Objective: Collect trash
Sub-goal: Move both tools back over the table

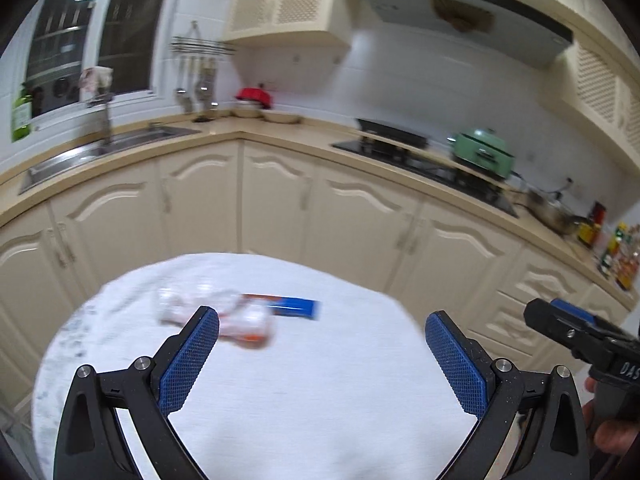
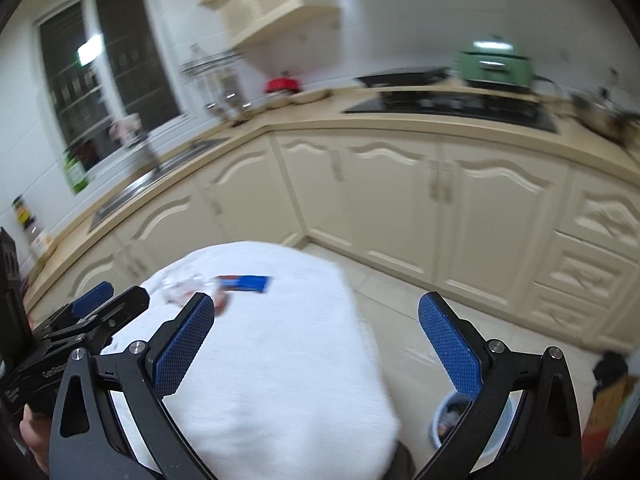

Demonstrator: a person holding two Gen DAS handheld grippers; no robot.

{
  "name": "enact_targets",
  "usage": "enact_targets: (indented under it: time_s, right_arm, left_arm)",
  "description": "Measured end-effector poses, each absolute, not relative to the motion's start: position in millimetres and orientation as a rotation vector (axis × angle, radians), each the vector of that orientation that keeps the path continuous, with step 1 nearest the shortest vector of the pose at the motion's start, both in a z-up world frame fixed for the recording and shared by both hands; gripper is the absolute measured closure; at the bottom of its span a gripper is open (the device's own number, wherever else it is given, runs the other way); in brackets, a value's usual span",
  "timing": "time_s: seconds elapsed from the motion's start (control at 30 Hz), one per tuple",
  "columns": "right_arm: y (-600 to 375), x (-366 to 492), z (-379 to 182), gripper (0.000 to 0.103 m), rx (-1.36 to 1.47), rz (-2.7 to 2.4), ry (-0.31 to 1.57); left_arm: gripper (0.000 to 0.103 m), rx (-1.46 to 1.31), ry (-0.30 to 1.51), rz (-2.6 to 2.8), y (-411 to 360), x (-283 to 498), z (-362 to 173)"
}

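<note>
While both claws hang wide open and empty, the left claw [image 1: 322,356] and right claw [image 2: 316,342] face blurred trash: a crumpled wrapper [image 1: 240,322] overlapping a blue packet [image 1: 296,307] near the surface's [image 1: 320,420] far edge. A hasty pinch could shove either off that edge.

black hand-held gripper [image 1: 322,354], blue textured pads [image 1: 188,364], silver screws

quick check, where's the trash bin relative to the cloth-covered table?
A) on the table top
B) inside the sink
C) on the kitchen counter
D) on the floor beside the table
D: the right wrist view shows the trash bin standing on the tiled floor next to the table's edge, partly hidden by the right gripper; only the blue wrapper and crumpled clear plastic lie on the table.
</note>
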State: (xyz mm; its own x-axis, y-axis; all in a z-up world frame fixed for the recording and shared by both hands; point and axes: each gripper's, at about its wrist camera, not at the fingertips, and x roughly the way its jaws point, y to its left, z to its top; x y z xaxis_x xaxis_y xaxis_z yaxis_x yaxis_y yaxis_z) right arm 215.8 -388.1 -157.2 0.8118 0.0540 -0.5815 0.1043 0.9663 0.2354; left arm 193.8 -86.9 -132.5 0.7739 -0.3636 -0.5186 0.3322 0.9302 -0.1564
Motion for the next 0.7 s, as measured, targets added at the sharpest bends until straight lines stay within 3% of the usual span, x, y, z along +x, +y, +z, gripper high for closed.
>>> enact_targets:
  time_s: [0.3, 0.7]
  right_arm:
    - [-317, 275, -184, 0.0, 0.184, 0.101, 0.716]
    - [-297, 363, -263, 0.0, 0.104, 0.091, 0.904]
  left_arm:
    - [0.001, 0.071, 0.564, -0.331, -29, 198, -148]
    - [0.001, 0.376, 0.665, -0.482, -72, 309, -196]
